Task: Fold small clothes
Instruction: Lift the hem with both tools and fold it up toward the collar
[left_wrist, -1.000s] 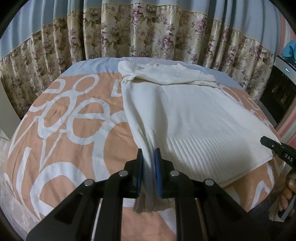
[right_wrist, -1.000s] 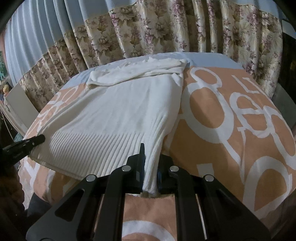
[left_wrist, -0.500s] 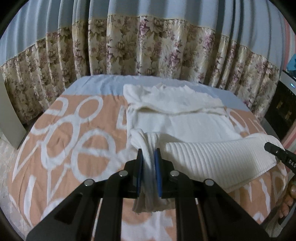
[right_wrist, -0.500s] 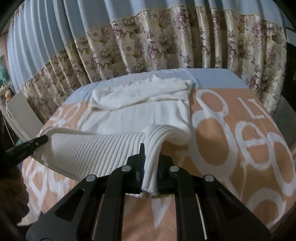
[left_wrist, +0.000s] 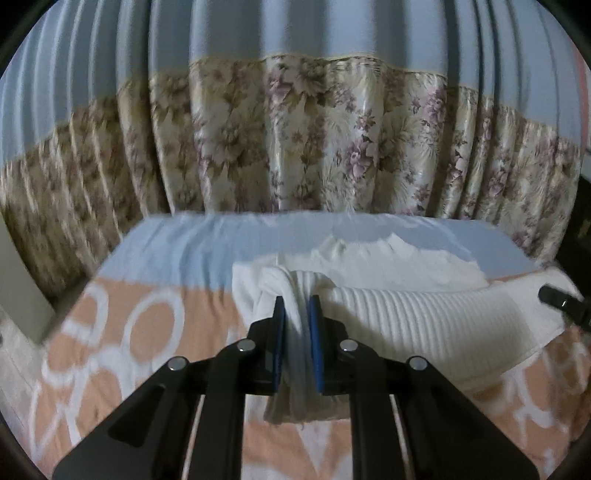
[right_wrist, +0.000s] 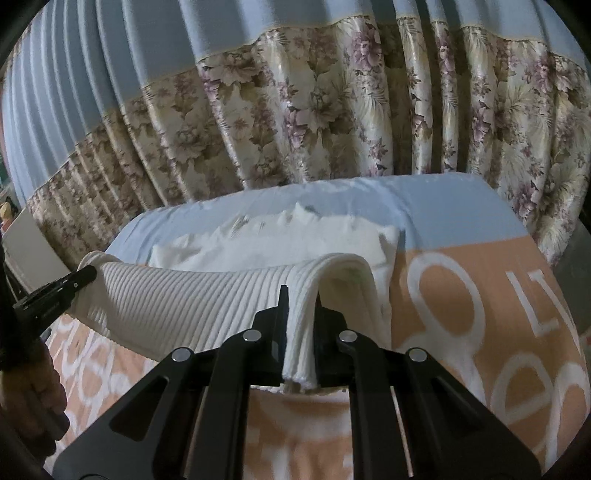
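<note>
A white knit sweater (left_wrist: 424, 310) lies on the bed, its ribbed hem lifted and carried toward the far collar end. My left gripper (left_wrist: 295, 306) is shut on the hem's left corner. My right gripper (right_wrist: 300, 295) is shut on the hem's right corner, with the ribbed hem (right_wrist: 192, 299) stretched between the two. The sweater's upper part with folded sleeves (right_wrist: 280, 240) lies flat beyond. The right gripper's tip (left_wrist: 561, 302) shows at the right edge of the left wrist view; the left gripper's tip (right_wrist: 55, 291) shows at the left of the right wrist view.
The bed has an orange cover with white letters (right_wrist: 480, 295) and a pale blue sheet (left_wrist: 221, 236) at its far end. Floral and blue curtains (left_wrist: 314, 147) hang close behind the bed. A person's hand (right_wrist: 26, 391) is at the lower left.
Both grippers have lifted the hem off the bed and carried it forward over the sweater's body toward the collar end; the fold now covers most of the body.
</note>
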